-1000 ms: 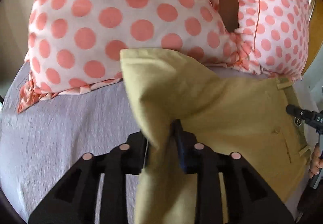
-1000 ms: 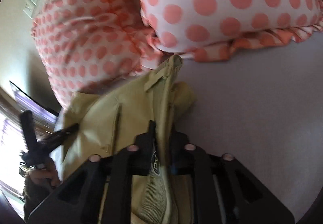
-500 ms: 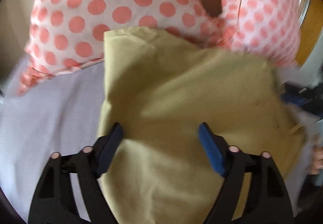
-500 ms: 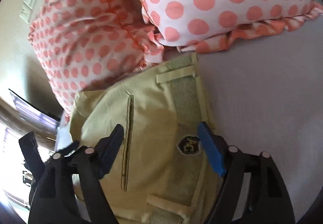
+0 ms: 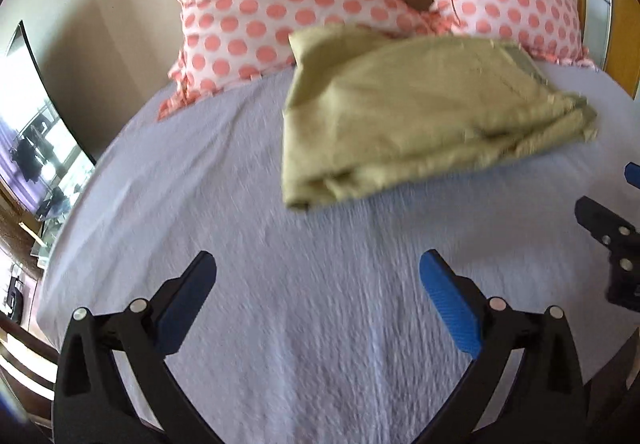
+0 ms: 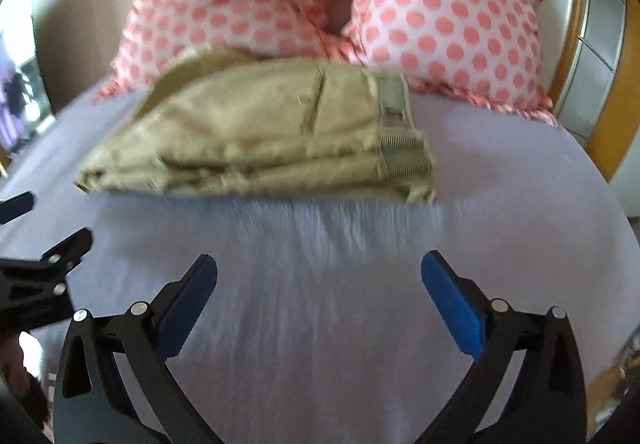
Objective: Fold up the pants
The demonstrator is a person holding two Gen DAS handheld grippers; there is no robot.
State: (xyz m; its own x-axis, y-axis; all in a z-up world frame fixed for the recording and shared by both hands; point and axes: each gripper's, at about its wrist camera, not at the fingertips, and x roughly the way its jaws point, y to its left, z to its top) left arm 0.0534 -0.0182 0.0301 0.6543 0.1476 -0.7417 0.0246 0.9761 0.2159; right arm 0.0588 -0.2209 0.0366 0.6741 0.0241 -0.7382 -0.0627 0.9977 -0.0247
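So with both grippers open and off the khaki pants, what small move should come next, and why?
Probably none beyond drawing back. The pants lie in a folded stack on the sheet by the pillows, and the left gripper and right gripper are open, touching nothing. At most, square the front edge.

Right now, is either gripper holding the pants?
No, the left gripper and right gripper are both open over the bare sheet, apart from the folded pants.
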